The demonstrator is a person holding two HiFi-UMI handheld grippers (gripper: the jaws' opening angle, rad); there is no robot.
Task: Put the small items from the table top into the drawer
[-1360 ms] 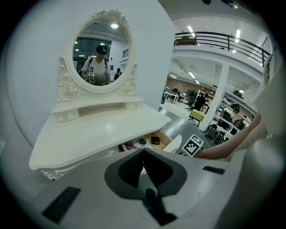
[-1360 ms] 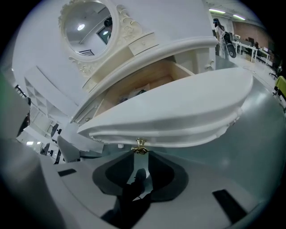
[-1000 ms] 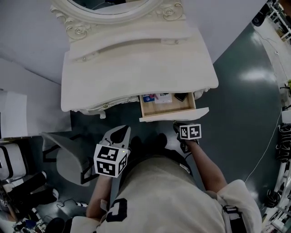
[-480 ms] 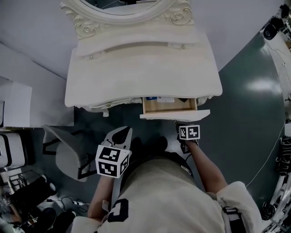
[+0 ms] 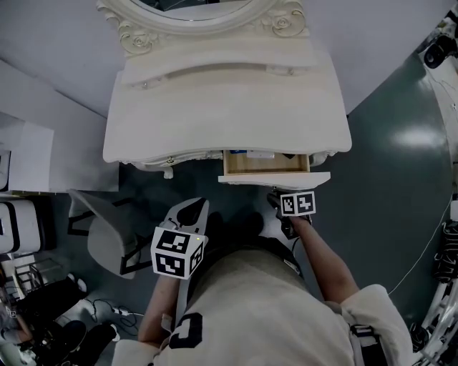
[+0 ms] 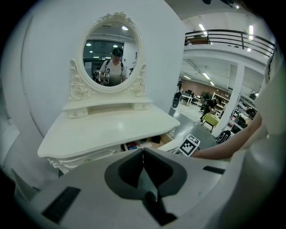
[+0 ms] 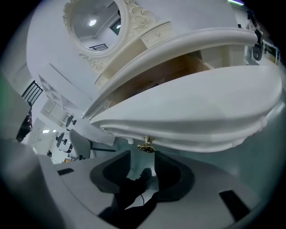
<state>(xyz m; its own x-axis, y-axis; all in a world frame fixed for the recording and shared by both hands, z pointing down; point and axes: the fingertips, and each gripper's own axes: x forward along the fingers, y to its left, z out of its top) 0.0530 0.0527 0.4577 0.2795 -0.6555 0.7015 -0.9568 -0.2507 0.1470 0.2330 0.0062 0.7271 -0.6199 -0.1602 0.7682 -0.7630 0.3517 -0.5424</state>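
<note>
The white dressing table (image 5: pixel 222 107) has a bare top. Its wooden drawer (image 5: pixel 266 166) stands part way out, with small items (image 5: pixel 247 153) showing at the back. My right gripper (image 5: pixel 275 194) sits just in front of the white drawer front (image 7: pixel 192 112). Its jaws have just been opening, and the brass knob (image 7: pixel 146 145) sits at the far end of the gap without the pads pressing on it. My left gripper (image 5: pixel 192 207) hangs back from the table, shut and empty. In the left gripper view the jaws (image 6: pixel 143 154) meet, and the drawer (image 6: pixel 147 143) lies beyond them.
An oval mirror (image 5: pixel 193 7) stands at the table's back. A grey chair (image 5: pixel 107 239) is pushed out to the left of the table. A white cabinet (image 5: pixel 28 161) and dark equipment (image 5: pixel 36 300) fill the far left. Dark floor (image 5: pixel 386 157) lies to the right.
The drawer has slid further in under the table top, so less of its inside shows. The right gripper stays at its front. The left gripper has hardly moved.
</note>
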